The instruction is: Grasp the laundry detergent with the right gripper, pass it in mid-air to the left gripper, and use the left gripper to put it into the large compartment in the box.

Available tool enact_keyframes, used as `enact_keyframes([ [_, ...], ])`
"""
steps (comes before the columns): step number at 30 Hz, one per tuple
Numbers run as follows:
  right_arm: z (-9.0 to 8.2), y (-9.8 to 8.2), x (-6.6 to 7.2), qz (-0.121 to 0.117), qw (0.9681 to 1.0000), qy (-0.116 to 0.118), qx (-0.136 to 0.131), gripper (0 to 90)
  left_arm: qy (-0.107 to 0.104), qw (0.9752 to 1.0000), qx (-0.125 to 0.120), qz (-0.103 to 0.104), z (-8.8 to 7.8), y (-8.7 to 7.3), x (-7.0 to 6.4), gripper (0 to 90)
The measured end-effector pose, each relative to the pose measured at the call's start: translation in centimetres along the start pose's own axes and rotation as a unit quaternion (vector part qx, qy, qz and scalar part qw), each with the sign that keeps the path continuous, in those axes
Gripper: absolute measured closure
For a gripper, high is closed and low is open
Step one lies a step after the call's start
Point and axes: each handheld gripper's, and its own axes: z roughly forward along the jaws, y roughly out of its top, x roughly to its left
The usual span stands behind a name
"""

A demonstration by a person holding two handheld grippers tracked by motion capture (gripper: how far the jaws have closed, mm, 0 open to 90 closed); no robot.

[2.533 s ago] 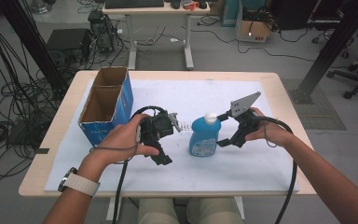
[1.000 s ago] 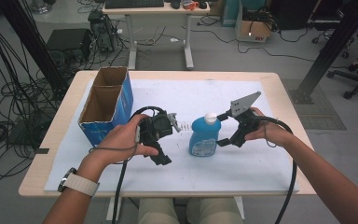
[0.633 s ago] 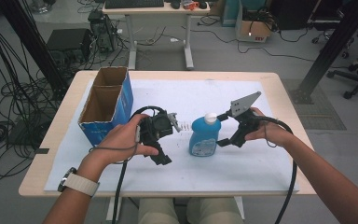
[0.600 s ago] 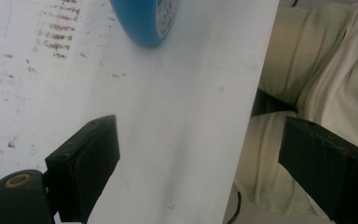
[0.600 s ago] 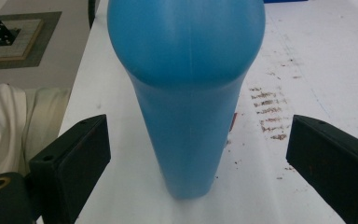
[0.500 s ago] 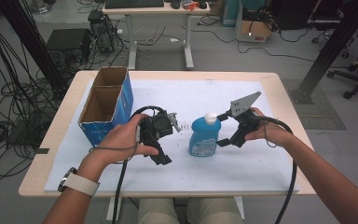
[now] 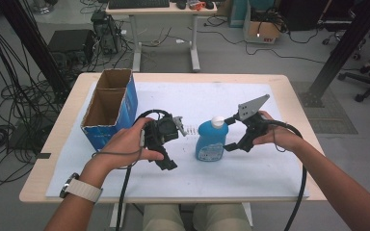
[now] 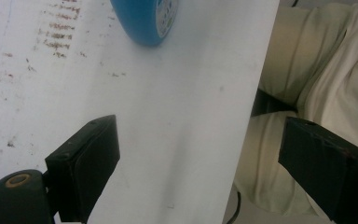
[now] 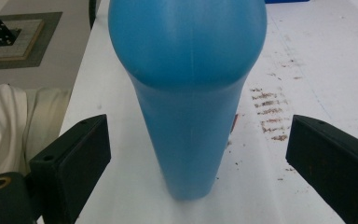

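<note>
Beside blue bottle (image 7: 211,141), both hands level.

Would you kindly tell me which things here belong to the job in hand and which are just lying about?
In the job:
- bottle, standing between the open right tool
- left tool, open beside it

Lying about:
- cardboard box
- far desk
- floor cables

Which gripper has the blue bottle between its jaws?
The right gripper: its open jaws flank the blue bottle. The left gripper stands beside it.
</note>
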Motion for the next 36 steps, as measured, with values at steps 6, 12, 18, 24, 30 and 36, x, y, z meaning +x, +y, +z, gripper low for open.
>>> enact_keyframes([
  [6, -0.04, -0.02, 0.04, 0.000, 1.0000, 0.001, 0.004, 6.5, 0.000, 1.0000, 0.000, 0.000, 0.04, 0.00, 0.00, 12.6],
  [12, -0.01, -0.01, 0.04, 0.003, 1.0000, 0.001, 0.005, 6.6, 0.000, 1.0000, -0.002, 0.000, -0.02, -0.06, 0.03, 12.6],
  [18, 0.05, 0.01, 0.05, 0.002, 1.0000, 0.001, 0.005, 6.5, 0.001, 1.0000, -0.002, -0.002, -0.05, -0.15, 0.04, 12.6],
  [24, 0.21, -0.02, 0.14, 0.006, 1.0000, -0.003, -0.006, 6.5, 0.001, 1.0000, -0.005, -0.002, -0.05, -0.19, 0.04, 12.6],
  [30, 0.20, -0.01, 0.15, 0.008, 0.9999, -0.004, -0.006, 6.5, 0.002, 1.0000, -0.004, -0.002, -0.06, -0.21, 0.09, 12.6],
  [36, 0.24, 0.01, 0.08, 0.005, 0.9999, -0.004, -0.008, 6.5, 0.002, 1.0000, -0.004, -0.002, -0.03, -0.19, 0.11, 12.6],
])
